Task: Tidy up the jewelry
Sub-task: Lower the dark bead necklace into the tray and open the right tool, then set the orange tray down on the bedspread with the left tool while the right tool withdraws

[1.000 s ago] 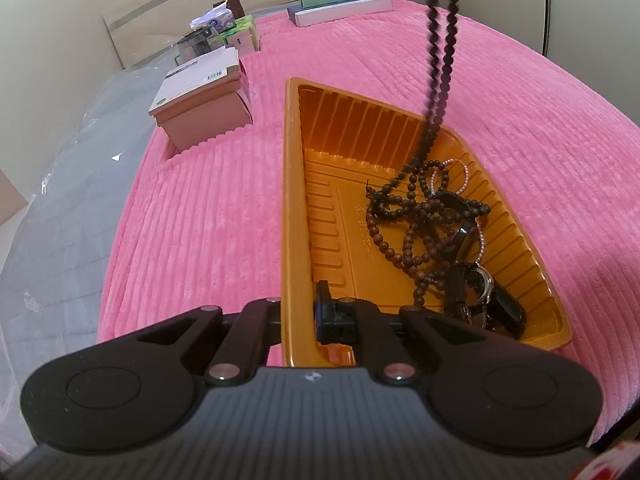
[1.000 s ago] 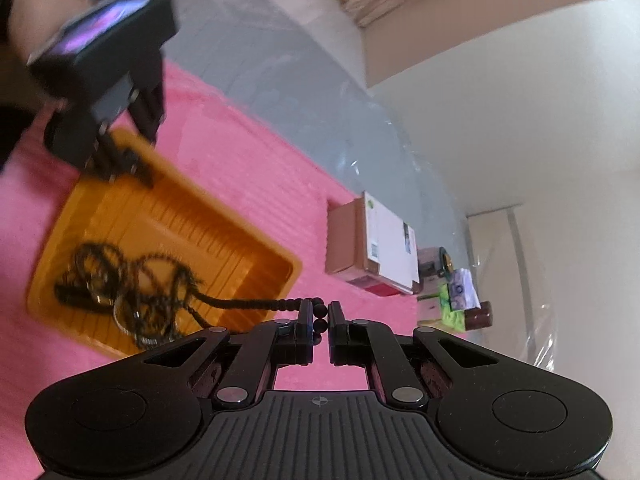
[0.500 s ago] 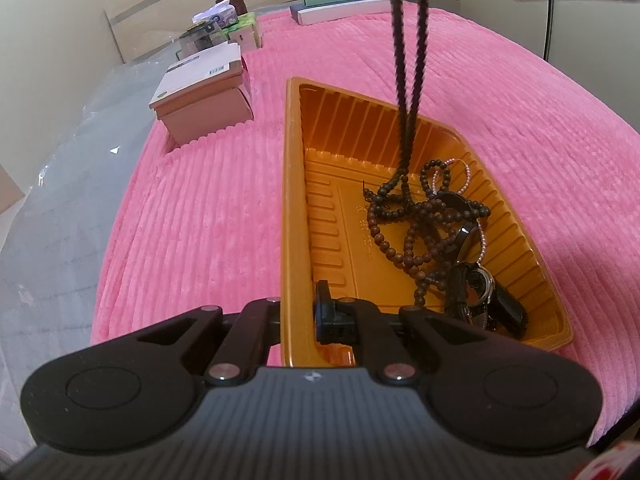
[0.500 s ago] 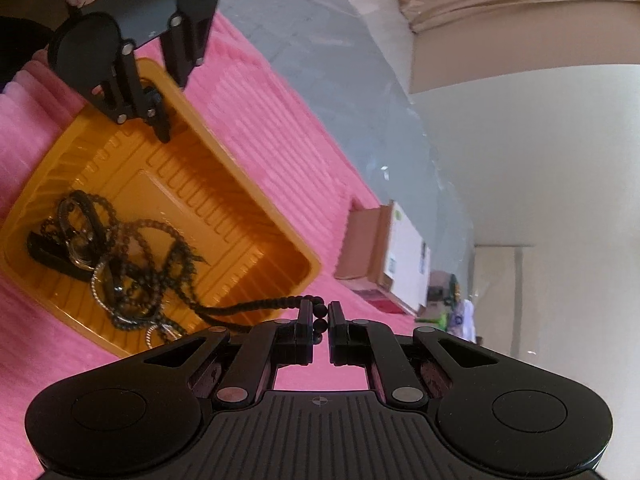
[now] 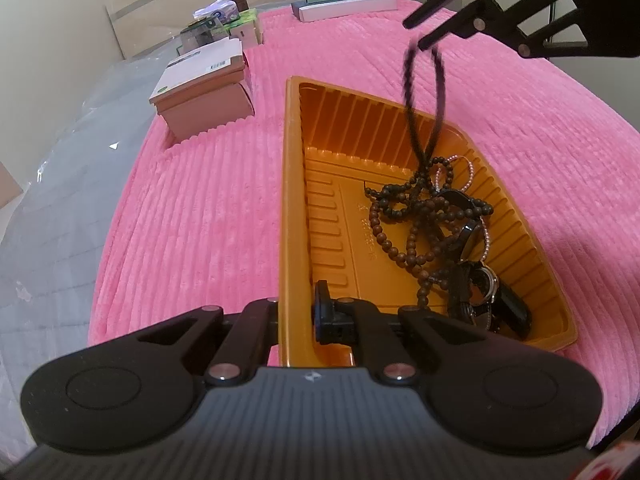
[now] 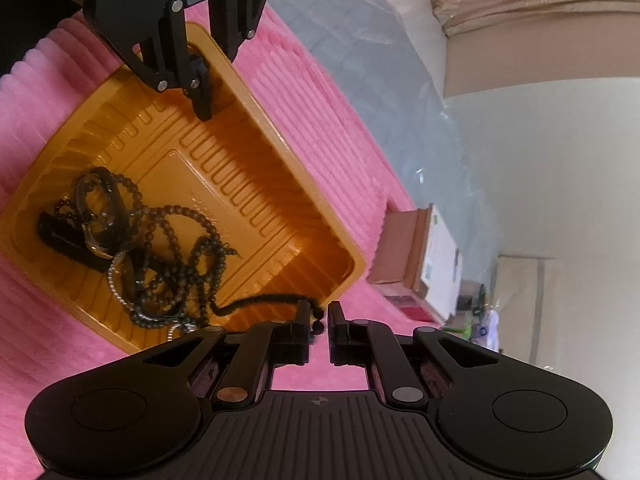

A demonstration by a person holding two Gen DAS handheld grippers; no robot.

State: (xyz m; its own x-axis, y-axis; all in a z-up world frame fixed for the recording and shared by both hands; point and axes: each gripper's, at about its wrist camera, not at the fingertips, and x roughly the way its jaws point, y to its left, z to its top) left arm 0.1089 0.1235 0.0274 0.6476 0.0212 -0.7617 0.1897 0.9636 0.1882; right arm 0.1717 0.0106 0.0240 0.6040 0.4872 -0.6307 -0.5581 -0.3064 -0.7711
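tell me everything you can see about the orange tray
The orange tray is a shallow rectangular dish of glossy, thin-looking plastic with ribbed walls, a stepped floor and a flat rim. It sits level on the pink ribbed cloth. A tangle of dark bead strands, a pale pearl-like strand and black pieces lies toward one end; the other end is bare. The left gripper clamps its near rim, and one bead strand rises toward the right gripper.

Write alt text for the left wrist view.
The left tool grips the near rim of a ribbed orange plastic tray on pink corduroy fabric. Above, the right tool dangles a dark beaded necklace into its jewelry tangle.
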